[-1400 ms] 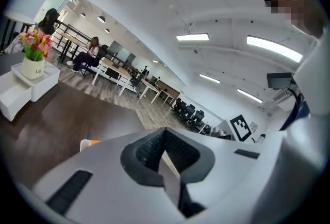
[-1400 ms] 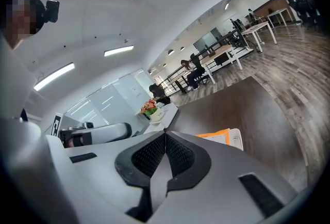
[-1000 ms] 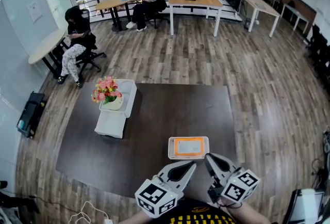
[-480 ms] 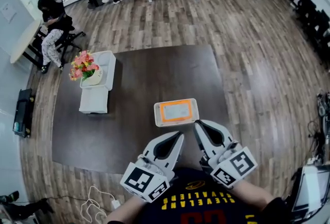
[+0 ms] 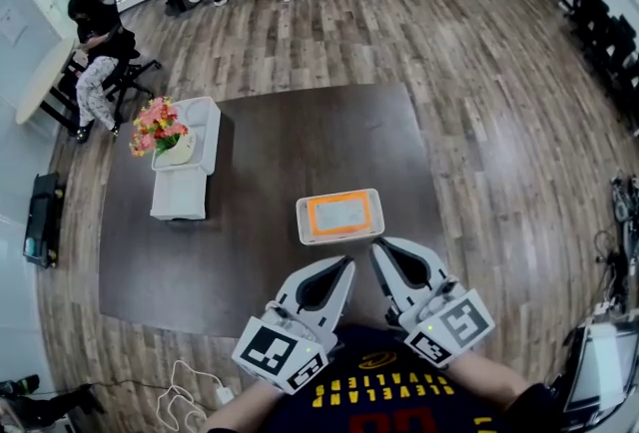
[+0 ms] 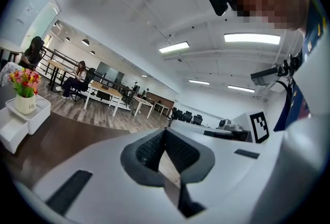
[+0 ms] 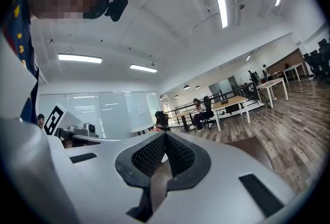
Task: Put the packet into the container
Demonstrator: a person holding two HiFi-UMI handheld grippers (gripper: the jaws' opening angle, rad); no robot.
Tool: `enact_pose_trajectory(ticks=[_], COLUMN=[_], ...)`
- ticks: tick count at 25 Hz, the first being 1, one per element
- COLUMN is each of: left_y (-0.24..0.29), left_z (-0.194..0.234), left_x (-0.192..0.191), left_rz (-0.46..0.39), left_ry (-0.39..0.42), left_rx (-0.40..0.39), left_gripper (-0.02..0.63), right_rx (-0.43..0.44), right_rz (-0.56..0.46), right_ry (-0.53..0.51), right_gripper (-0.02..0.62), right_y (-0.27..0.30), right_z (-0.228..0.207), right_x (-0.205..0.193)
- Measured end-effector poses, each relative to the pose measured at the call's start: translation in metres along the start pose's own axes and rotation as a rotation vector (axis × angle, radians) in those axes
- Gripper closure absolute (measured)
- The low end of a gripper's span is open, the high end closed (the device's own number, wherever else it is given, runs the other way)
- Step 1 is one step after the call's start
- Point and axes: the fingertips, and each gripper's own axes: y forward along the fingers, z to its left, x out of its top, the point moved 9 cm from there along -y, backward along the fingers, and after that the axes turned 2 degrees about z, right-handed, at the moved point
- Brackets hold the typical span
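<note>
Too small in the head view to read any print on the packet [image 5: 340, 214]. Plainly orange-edged, though, and lying flat inside the white container [image 5: 302, 219], towards the near side of the dark table [image 5: 280, 152]. Hidden from both gripper views, behind the grippers' own white bodies. Cut off at the bottom edge: both forearms. Tucked out of sight under the marker cubes: both hands. Hard to make out at the top left: seated people, small and bent by the lens.

Held low and close to the chest, in a shallow V: left gripper [image 5: 346, 264] slanting up to the right, right gripper [image 5: 376, 247] slanting up to the left. Pointed about level over the table, with tips near each other and just beside the container's near edge. Impossible to tell from above whether touching it.

Closed tight on both sides, pad against pad, with nothing in between, as seen along each gripper.

Well apart, at the table's left: white trays [image 5: 178, 197] bearing a vase [image 5: 180, 150] of flowers [image 5: 152, 127].
</note>
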Motion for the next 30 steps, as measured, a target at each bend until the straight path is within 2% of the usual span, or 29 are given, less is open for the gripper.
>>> enact_pose_trajectory(ticks=[8, 30], left_y=[0.0026, 0.0016], left_z=[0.0047, 0.0034], left_x=[-0.0002, -0.0013], left_rz=[0.002, 0.014], left_ry=[-0.011, -0.027], left_rx=[0.003, 0.008], left_gripper=[0.606, 0.606], right_rx=[0.019, 0.009], right_rz=[0.015, 0.03], right_ry=[-0.025, -0.014], right_gripper=[0.584, 0.585], right_y=[0.0043, 0.0008], right_z=[0.0027, 0.0034], right_x=[0.0004, -0.0027])
